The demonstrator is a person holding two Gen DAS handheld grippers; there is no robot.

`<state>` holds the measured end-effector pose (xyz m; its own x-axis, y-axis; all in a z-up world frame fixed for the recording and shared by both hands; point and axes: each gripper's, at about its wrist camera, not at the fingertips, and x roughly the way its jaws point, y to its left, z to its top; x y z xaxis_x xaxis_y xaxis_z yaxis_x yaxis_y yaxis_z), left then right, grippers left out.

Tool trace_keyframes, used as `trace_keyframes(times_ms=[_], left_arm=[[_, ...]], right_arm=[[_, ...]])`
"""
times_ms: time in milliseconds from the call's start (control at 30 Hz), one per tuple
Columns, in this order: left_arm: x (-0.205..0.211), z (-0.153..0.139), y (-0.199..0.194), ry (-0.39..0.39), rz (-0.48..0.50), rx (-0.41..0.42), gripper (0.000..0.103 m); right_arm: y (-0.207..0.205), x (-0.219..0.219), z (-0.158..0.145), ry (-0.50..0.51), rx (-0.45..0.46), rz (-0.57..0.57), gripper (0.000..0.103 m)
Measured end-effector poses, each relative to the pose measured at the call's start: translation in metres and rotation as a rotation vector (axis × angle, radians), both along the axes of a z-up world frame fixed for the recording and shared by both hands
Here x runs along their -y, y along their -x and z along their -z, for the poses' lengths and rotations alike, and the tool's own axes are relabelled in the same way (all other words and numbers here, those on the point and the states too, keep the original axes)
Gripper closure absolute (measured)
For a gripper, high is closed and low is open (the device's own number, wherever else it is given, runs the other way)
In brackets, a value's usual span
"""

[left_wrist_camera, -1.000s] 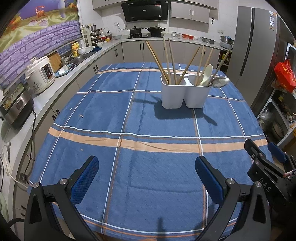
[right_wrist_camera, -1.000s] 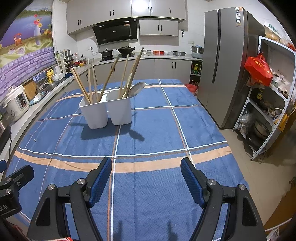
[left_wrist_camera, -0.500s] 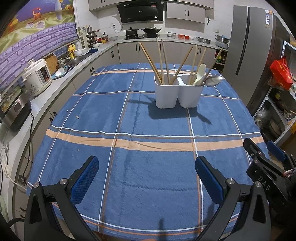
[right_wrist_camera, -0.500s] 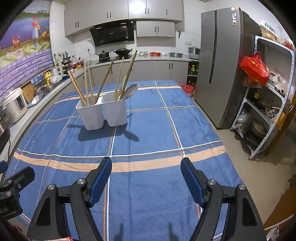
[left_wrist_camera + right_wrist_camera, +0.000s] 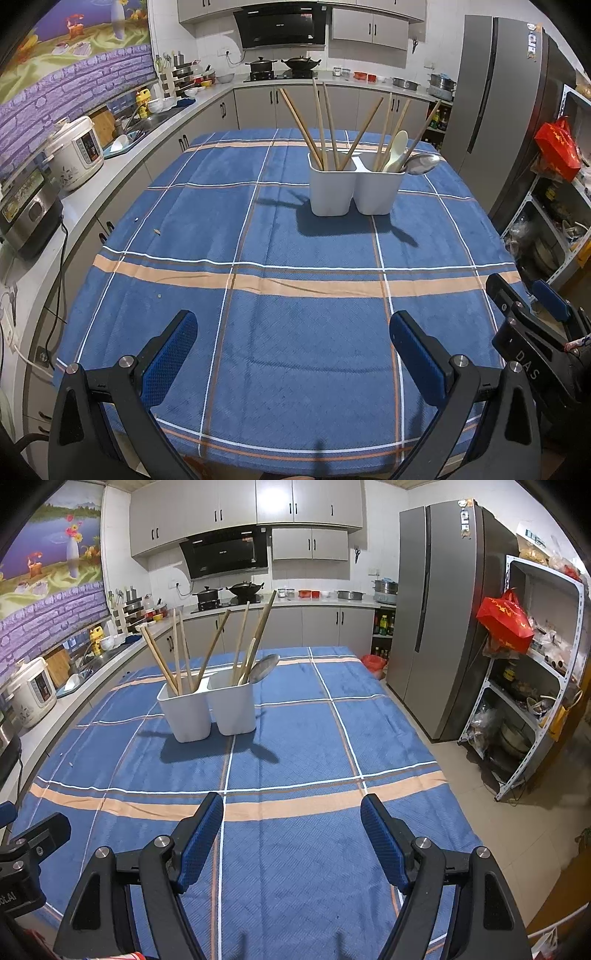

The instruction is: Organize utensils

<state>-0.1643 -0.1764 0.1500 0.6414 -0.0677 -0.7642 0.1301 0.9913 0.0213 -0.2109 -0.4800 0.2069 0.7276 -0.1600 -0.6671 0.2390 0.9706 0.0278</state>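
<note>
Desk (image 5: 295, 332) covered by woven blue cloth with orange and white plaid stripes. White plastic two-compartment holder (image 5: 354, 188) with rounded corners stands upright at the desk's far centre, about 12 o'clock from both claws and well apart from them. Wooden chopsticks (image 5: 321, 125) fan up out of its left cup, long axes tilted toward 11 and 1 o'clock; the right cup holds more sticks, a pale spoon (image 5: 397, 147) and a metal ladle (image 5: 423, 163) leaning toward 2 o'clock. Left claw (image 5: 293, 354) released, blue ribbed pads wide apart, nothing between. Right claw (image 5: 291, 838) also released, empty. Versus earlier frames: holder sits lower and slightly left in both views; claws' spread unchanged.
</note>
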Motion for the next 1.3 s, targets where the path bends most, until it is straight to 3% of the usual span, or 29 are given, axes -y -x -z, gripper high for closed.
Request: trace_keyframes(times_ms=[933, 1300], left_arm=[[-0.035, -0.017, 0.019, 0.022, -0.018, 0.046, 0.0], [-0.038, -0.035, 0.033, -0.007, -0.014, 0.156, 0.0]], right_arm=[[0.017, -0.037, -0.019, 0.033, 0.06, -0.024, 0.02], [0.029, -0.038, -0.036, 0.05, 0.14, -0.003, 0.019]])
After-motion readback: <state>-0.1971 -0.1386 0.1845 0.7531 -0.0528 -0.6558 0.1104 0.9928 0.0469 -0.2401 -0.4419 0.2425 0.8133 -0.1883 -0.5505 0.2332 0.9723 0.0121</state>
